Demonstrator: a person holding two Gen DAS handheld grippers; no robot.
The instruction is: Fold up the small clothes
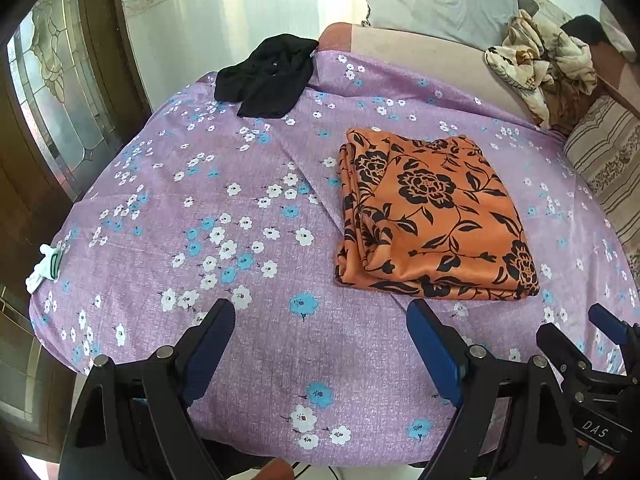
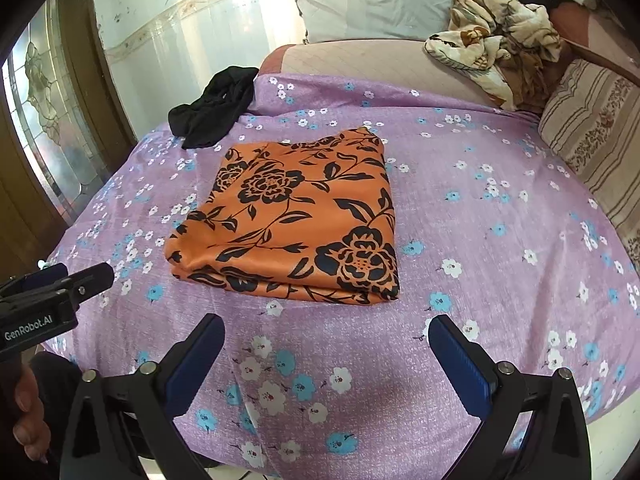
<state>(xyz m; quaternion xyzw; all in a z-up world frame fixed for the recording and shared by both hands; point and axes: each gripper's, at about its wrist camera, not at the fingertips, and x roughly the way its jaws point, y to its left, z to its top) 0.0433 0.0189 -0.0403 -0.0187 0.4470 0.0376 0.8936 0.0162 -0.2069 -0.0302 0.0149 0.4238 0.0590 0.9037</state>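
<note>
**Both grippers released above the near edge of the bed; orange garment folded**

Left gripper (image 1: 320,320) hangs over the near edge of the bed sheet (image 1: 240,352), jaws spread wide, holding nothing. Right gripper (image 2: 326,334) hangs just beside it over the same edge, jaws likewise spread and empty. Orange floral garment (image 2: 296,216) lies folded into a flat rectangle near the middle of the sheet, apart from both grippers. Black garment (image 1: 264,76) lies crumpled at the far left corner of the sheet. White sock (image 1: 44,268) rests at the left edge. Cream patterned cloth (image 2: 496,44) is bunched beyond the far right corner, beside a striped pillow (image 2: 592,140); a grey pillow (image 2: 376,0) stands at the far end.
</note>
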